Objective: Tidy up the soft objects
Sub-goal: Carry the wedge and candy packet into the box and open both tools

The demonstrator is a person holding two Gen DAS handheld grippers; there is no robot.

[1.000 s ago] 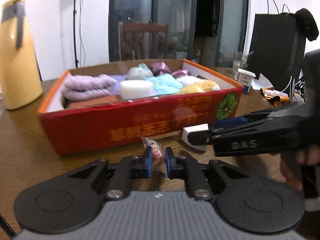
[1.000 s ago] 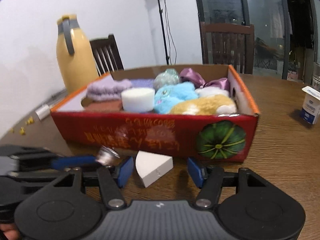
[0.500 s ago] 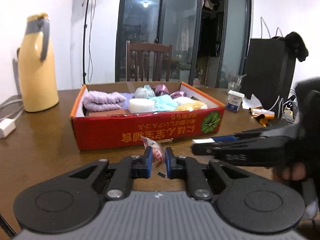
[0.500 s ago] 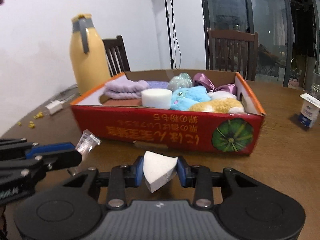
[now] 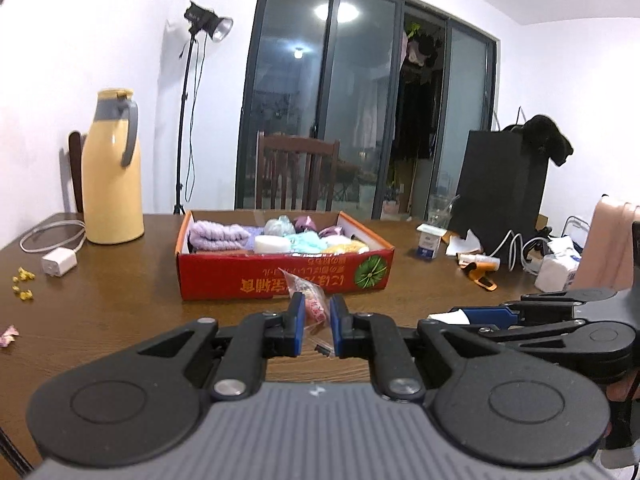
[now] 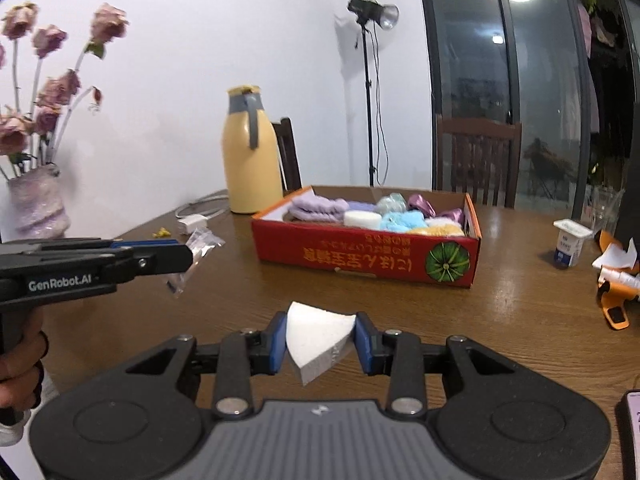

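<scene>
White foam wedge, crinkled clear packet

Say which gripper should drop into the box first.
Right, marginally. The right gripper is shut on the sponge wedge, a plainly soft item, and faces the box squarely. The left gripper grips a small plastic packet and is about as near, so it's close.

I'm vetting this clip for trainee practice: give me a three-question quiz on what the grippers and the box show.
1. True or false: the right gripper holds a white foam wedge.
2. What is pinched in the left gripper? A) clear packet B) charger C) towel
3. Where is the white foam disc?

Key: 1 true. 2 A, the packet. 3 In the red box, where the disc lies beside the purple towel.
</scene>
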